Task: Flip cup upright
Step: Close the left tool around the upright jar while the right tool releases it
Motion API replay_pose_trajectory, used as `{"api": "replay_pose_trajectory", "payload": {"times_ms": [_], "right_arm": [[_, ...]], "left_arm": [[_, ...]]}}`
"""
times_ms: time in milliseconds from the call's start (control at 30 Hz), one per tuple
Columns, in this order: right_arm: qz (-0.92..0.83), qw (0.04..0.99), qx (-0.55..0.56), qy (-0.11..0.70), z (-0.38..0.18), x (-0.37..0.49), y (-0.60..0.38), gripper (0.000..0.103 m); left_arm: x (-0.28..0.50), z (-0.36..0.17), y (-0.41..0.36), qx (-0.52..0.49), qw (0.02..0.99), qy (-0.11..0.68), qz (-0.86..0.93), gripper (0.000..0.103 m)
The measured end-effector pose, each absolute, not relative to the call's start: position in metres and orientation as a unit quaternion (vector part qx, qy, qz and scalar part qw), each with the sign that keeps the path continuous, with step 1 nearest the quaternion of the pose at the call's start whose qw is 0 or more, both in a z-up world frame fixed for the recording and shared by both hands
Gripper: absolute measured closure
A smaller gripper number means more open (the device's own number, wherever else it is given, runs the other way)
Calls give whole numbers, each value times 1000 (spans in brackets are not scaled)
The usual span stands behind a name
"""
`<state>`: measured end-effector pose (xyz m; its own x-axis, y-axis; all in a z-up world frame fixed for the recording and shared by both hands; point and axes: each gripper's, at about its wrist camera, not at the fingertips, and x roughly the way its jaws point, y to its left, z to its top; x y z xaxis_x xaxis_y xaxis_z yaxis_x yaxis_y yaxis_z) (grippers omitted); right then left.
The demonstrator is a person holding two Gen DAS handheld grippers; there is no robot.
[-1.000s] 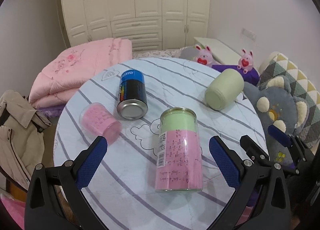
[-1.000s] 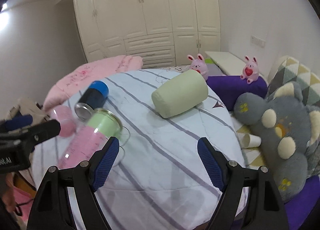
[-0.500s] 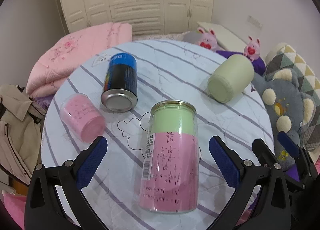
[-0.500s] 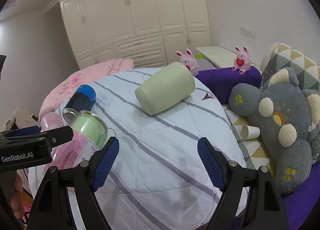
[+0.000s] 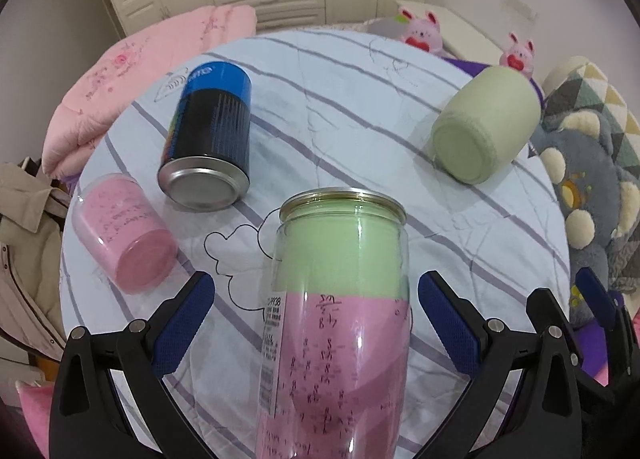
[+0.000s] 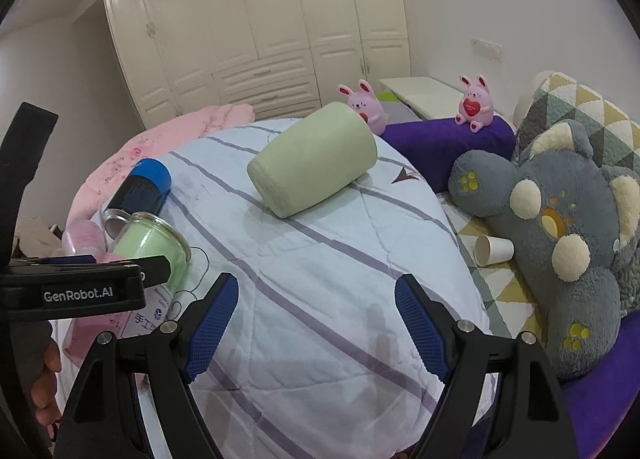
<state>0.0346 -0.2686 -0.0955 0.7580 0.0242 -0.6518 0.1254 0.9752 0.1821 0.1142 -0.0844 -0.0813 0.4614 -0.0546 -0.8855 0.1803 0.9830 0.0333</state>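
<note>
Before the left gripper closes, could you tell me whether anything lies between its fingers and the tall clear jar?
Nothing visible does. The left gripper is open with the jar lying between its fingers. The pink cup and blue can lie apart, off to the left.

black hand-held gripper [image 5: 316, 323], blue ribbed pads [image 5: 182, 325].

Jar [image 5: 340, 299] between can [image 5: 210, 135] at left; cup [image 5: 486, 127] at right

Bare quilt [image 6: 320, 299] lies before the right claw [image 6: 316, 311] (wide open); the green cup [image 6: 312, 159] lies beyond.
</note>
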Motion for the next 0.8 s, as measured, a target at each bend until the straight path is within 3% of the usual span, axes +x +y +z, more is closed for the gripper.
{"api": "replay_pose_trajectory", "payload": {"times_ms": [333, 367, 500, 600, 800], "right_arm": [[-25, 926, 108, 362, -101, 40, -265, 21], [-25, 925, 108, 363, -101, 40, -266, 21], [-27, 924, 110, 365, -101, 40, -266, 21], [-29, 923, 109, 368, -102, 42, -266, 21], [-30, 923, 105, 370, -102, 42, -263, 21]], "left_arm": [[120, -80, -84, 65, 848, 520, -79, 0], [120, -80, -83, 62, 848, 520, -82, 2], [121, -80, -82, 54, 843, 527, -94, 25], [118, -79, -83, 53, 844, 524, -101, 32], [113, -75, -82, 52, 850, 513, -106, 32]]}}
